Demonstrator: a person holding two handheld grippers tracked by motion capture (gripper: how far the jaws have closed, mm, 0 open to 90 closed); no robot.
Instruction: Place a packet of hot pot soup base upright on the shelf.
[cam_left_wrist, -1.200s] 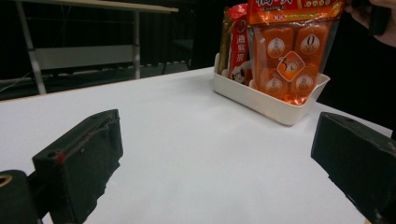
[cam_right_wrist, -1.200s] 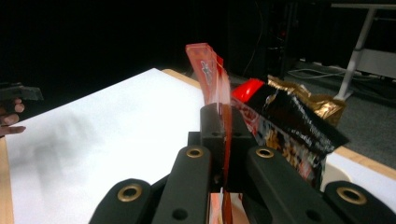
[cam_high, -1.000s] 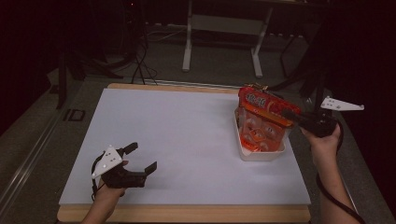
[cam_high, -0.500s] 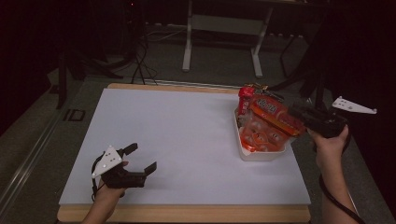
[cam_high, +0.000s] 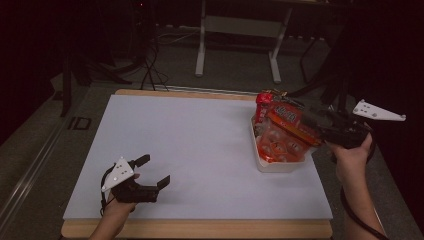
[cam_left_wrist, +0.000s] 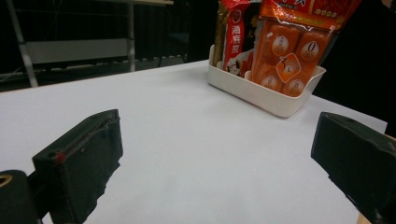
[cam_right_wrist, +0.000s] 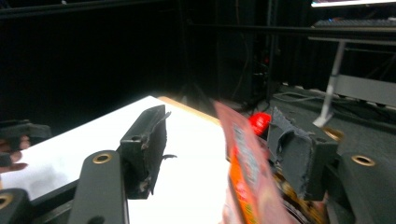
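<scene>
While the orange snack bag leans in the white tub at the right of the bench, the right gripper has just been opening, fingers spread beside it. At lower left, the left gripper waits, fingers spread, holding nothing.

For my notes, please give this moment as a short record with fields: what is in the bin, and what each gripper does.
bin: white, at the table's right side
contents: orange snack pack leaning out to the right; red packet behind it
right gripper: fingers have just been opening; the pack stands between them, not pressed
left gripper: open, nothing held, low over the table's near left part
</scene>
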